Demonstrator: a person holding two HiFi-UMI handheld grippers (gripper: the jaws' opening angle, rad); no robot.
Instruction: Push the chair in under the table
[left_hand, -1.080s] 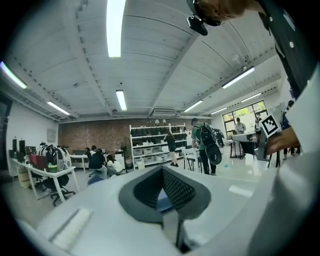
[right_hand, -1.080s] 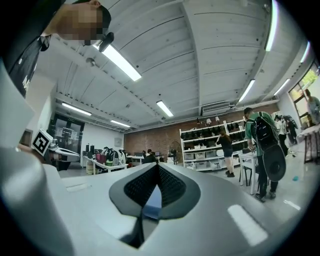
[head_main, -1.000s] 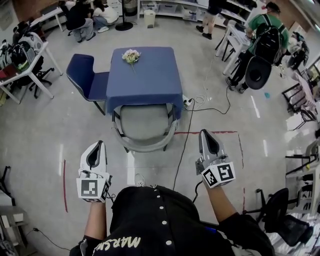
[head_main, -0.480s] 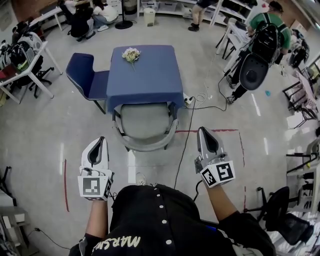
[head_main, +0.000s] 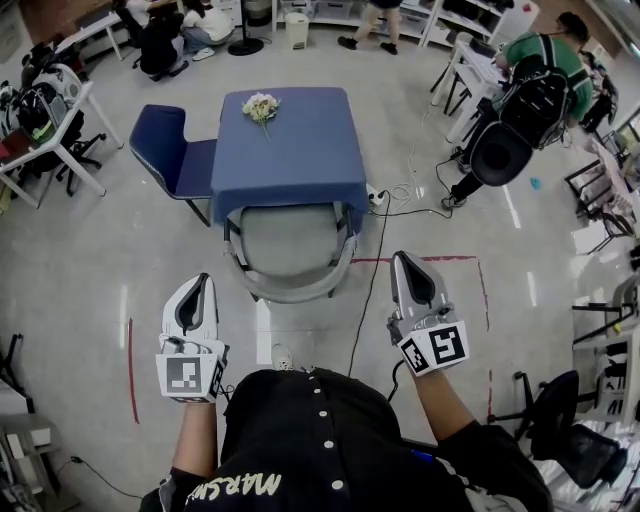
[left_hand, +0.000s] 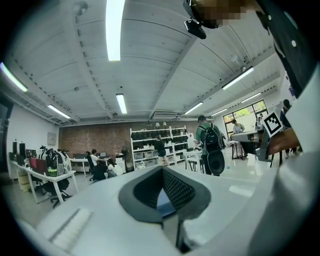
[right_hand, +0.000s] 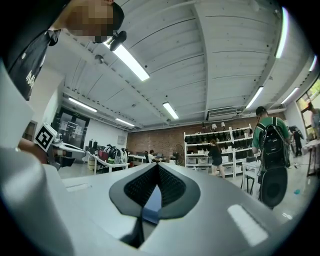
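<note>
- a square table (head_main: 290, 160) is covered by a blue cloth hanging over its edges.
- a small bouquet of pale flowers (head_main: 262, 107) is laid on the cloth near the far edge.
- the table is carried by a glossy gray floor (head_main: 120, 260).
- a gray chair (head_main: 290, 262) is set on the floor at the near edge, a blue chair (head_main: 175, 155) at the left side.
- a black cable (head_main: 375, 270) and red tape lines (head_main: 440, 261) are seen on the floor.

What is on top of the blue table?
Just a little bunch of pale flowers, near the far edge of the table. A blue cloth covers the whole top and hangs down, so the tabletop underneath can't be seen.
</note>
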